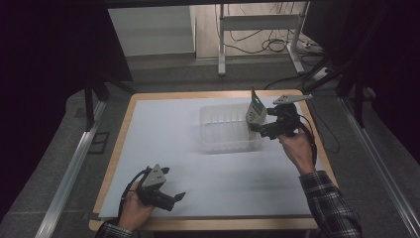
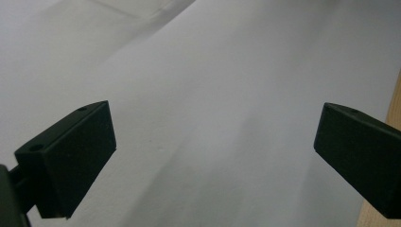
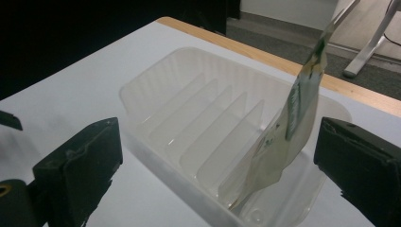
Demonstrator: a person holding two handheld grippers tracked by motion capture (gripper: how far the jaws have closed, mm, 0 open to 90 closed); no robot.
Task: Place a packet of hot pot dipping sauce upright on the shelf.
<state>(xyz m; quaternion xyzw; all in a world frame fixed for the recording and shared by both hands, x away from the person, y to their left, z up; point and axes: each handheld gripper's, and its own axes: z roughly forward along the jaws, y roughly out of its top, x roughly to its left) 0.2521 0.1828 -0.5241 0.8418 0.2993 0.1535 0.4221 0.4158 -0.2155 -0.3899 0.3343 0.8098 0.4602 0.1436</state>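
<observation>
**Pouch standing loose in the end slot**

White sheeting covers the wooden table [image 1: 119,148], with a dark room and trailing cables on the floor beyond. Toward the far right of the sheet sits a clear ribbed plastic tray [image 3: 156,80], its dividers forming narrow slots. A flat, translucent pouch [image 3: 288,127] with a green-printed label stands on edge in the end slot, leaning and curling at the top. The right gripper [image 3: 217,165] hovers just beside the tray with its jaws spread wide on either side of the pouch, neither pad pressing on it. The left gripper [image 2: 213,156] waits near the front edge, jaws open over bare sheet, holding nothing.

The pouch looks limp and top-heavy, so it could slump across the dividers or tip out over the rim. A jaw brushing it on withdrawal might drag it out, and the light tray could slide.
</observation>
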